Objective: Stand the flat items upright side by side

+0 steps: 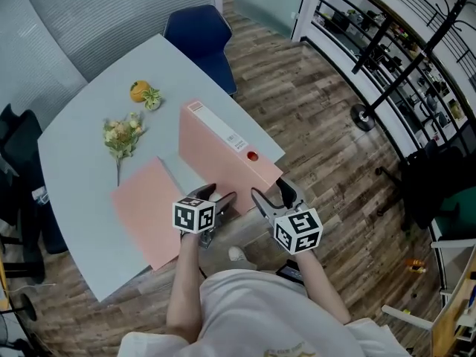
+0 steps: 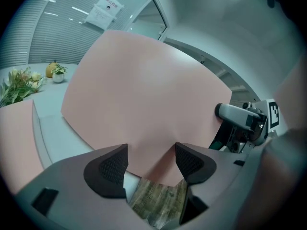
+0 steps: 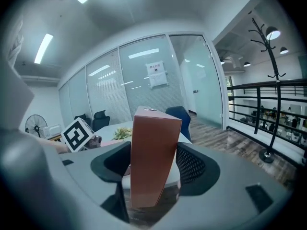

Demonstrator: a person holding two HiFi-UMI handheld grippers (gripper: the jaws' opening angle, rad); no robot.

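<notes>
Grey tabletop (image 1: 74, 199) fills our downward view, with wood flooring and a railing off to the right. At its far left lie a sprig of flowers (image 1: 123, 134) and an orange (image 1: 140, 91). Nearer us a pink folder (image 1: 149, 207) lies flat, not yet stood up.

Our left hand-held gripper (image 1: 216, 195) has its jaws apart. They face the broad side of the pink binder (image 1: 223, 155), whose lower corner dips between them without either pad pressing on it. The binder stands on its long edge near the tabletop's near corner. Our right hand-held gripper (image 1: 271, 195) straddles its narrow near end, and both pads seem to be clamped on it.

We judge the first item is being steadied upright. Next we would let it go once it stands alone, then raise the folder beside it, close and parallel.

From above, the binder's foot is hidden behind the grippers. The left gripper view cuts the folder off at its edge, so we cannot gauge its thickness.
</notes>
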